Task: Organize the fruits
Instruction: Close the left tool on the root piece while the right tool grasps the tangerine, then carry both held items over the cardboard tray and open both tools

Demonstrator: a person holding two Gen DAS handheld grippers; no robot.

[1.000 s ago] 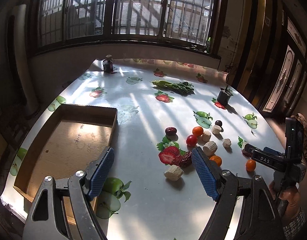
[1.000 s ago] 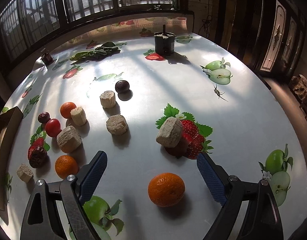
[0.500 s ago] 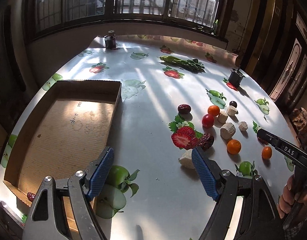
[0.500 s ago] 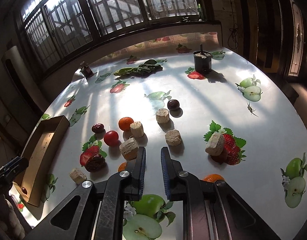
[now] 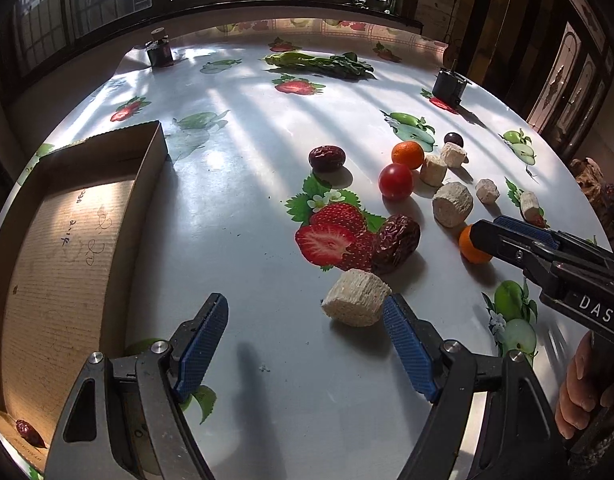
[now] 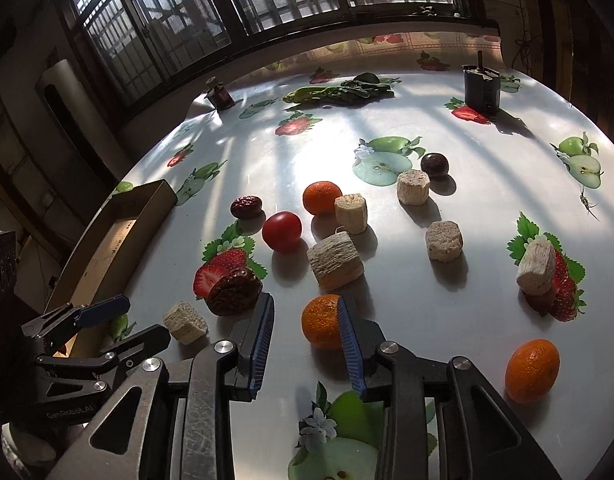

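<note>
Fruits lie on the fruit-print tablecloth: a red tomato point(image 6: 281, 231), several small oranges point(image 6: 322, 197), two wrinkled dates point(image 6: 235, 290), a dark plum point(image 6: 434, 163) and several pale cut chunks point(image 6: 335, 261). My right gripper point(image 6: 305, 340) is part open, its jaws reaching around one orange point(image 6: 320, 321) without closing on it. My left gripper point(image 5: 305, 336) is open and empty above the table, a pale chunk point(image 5: 357, 298) just inside its right finger. A cardboard box point(image 5: 63, 240) lies at the left, with a small red fruit point(image 5: 27, 432) in its near corner.
Leafy greens point(image 5: 327, 64) lie at the back. A dark pot point(image 5: 449, 86) stands at the back right and a small jar point(image 5: 159, 50) at the back left. The table edge curves round on the right. Windows stand behind.
My right gripper closed from wide open, then opened partly and dropped down around an orange. My left gripper stayed open and moved in toward the pale chunk.
</note>
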